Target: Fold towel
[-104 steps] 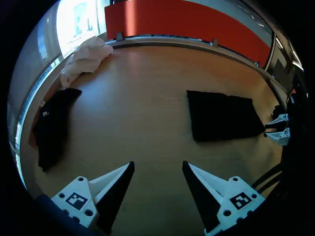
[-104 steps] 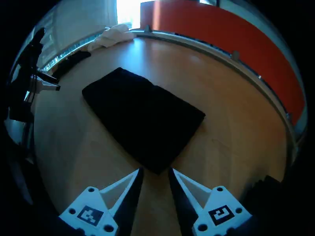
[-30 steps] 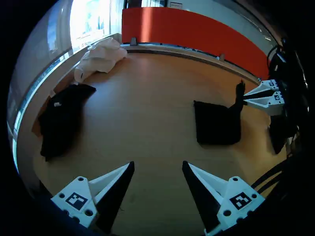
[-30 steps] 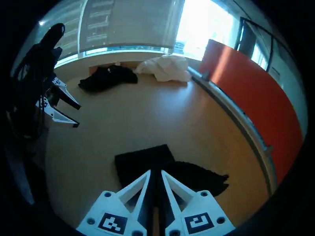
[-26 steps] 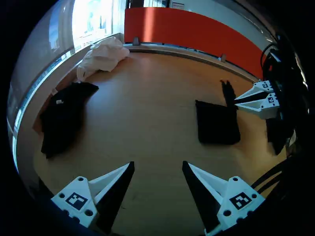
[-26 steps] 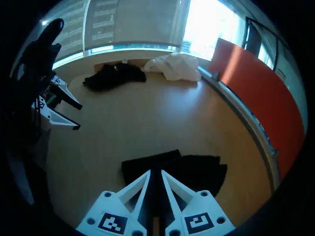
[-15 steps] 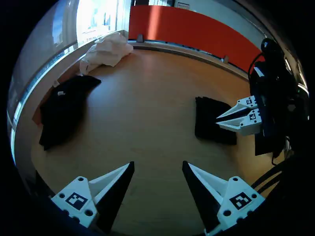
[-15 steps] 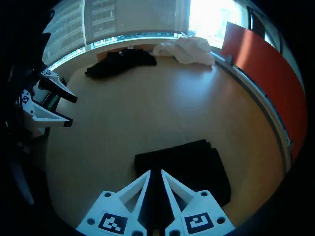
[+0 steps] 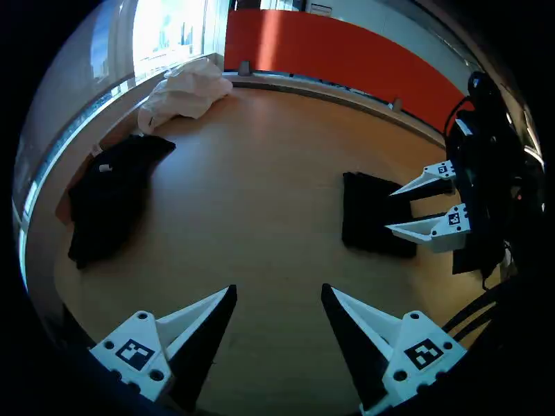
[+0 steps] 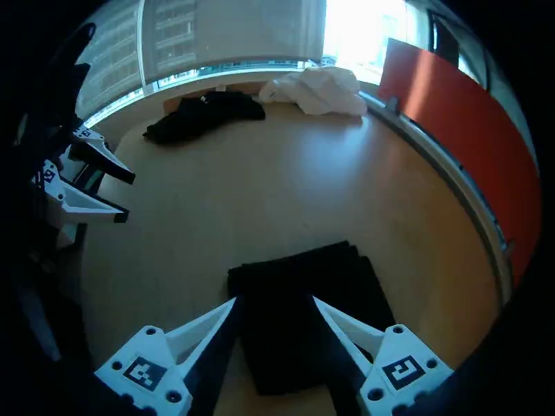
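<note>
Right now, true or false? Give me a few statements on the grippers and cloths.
1. The right gripper is open over the black towel. True.
2. The left gripper is shut on the black towel. False: it is open over bare table, apart from the towel.
3. The black towel lies spread out in one layer. False: it is folded into a compact rectangle.
4. A white cloth heap lies at the table's far end. True.
5. A dark garment lies near the white cloth heap. True.

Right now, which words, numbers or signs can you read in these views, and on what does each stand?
None can be read.
Square markers on the left gripper: patterns, no words.
Those on the right gripper: the same.
The white tag on the black clothes: too small to read.
</note>
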Demonstrator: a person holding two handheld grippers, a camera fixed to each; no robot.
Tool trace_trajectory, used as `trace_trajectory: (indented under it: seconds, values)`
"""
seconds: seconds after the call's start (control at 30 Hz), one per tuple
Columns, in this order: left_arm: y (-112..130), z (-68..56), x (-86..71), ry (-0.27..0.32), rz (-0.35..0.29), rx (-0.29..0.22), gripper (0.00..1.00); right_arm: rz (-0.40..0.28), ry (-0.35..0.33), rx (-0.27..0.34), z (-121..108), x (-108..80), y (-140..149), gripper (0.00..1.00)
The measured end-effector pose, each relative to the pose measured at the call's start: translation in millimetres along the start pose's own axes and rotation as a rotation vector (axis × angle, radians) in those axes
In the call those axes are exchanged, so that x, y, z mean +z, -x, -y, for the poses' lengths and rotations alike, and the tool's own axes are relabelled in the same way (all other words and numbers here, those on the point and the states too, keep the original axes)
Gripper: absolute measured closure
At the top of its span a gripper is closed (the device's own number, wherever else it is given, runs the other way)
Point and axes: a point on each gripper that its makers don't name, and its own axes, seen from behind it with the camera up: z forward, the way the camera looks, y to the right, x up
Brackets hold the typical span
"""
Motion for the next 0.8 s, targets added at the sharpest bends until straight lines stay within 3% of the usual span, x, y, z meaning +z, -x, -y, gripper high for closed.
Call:
trace_trajectory:
  seconds: [0.4, 0.8]
  values:
    - [-0.1, -0.4, 0.2, -0.005, -0.001, -0.006, 0.10, 0.015, 0.034, 0.066, 0.3, -14.1, 31.2, 0.34]
    - [0.1, -7.2, 1.3, 0.001, 0.000, -0.002, 0.10, 0.044, 0.073, 0.184, 7.0, -31.4, 78.8, 0.34]
